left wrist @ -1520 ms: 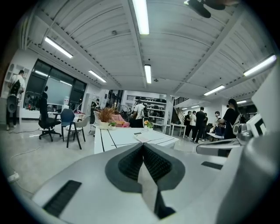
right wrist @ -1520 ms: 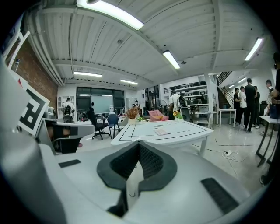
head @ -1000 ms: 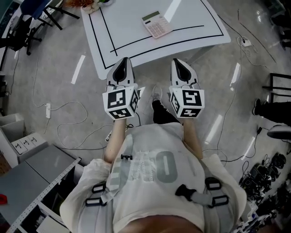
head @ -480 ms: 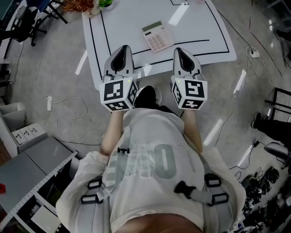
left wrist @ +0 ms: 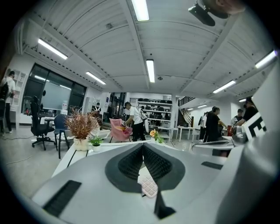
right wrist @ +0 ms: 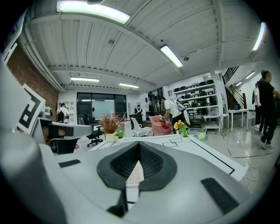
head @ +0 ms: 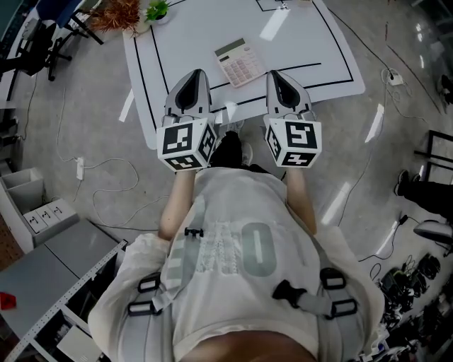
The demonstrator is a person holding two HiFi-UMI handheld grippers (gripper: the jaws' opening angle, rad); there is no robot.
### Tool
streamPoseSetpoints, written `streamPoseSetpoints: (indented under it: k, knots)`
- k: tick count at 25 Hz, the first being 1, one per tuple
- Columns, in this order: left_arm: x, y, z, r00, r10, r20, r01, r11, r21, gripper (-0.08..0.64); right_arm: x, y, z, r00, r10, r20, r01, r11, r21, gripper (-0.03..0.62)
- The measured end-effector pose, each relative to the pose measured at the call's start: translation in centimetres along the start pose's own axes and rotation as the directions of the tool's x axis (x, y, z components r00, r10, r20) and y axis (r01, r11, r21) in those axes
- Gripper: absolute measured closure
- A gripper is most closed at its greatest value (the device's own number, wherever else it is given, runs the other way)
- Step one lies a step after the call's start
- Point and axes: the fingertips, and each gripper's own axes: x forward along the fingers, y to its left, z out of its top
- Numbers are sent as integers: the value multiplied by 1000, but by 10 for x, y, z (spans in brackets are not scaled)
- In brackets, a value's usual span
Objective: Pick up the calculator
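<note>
The calculator (head: 240, 62), pale with pinkish keys and a green display, lies on the white table (head: 304, 35) near its front edge, inside the black border line. Both grippers hover over that front edge, pointing at the table. My left gripper (head: 192, 75) is shut and empty, just left of and short of the calculator. My right gripper (head: 277, 73) is shut and empty, just right of it. In the left gripper view the calculator's keys (left wrist: 148, 186) show below the closed jaws; in the right gripper view the keys (right wrist: 134, 172) show the same way.
A dried-leaf plant (head: 117, 14) and a small green plant (head: 156, 8) stand at the table's far left corner. Cables and a power strip (head: 79, 167) lie on the floor. A grey shelf unit (head: 49, 261) is at lower left. People (left wrist: 133, 120) stand beyond the table.
Both grippers have moved forward together, from over the floor short of the table to above its front edge, either side of the calculator. Their jaws stayed shut.
</note>
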Motion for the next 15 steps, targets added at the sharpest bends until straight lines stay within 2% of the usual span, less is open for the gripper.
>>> streamPoseSetpoints:
  k: [6, 15]
  knots:
    - [7, -6, -8, 1000, -10, 0, 10, 1000, -10, 537, 3, -3, -8, 1000, 15, -12, -15, 1000, -7, 588]
    - [5, 14, -5, 1000, 1, 9, 0, 999, -53, 537, 10, 13, -6, 999, 34, -20, -35, 999, -20, 588]
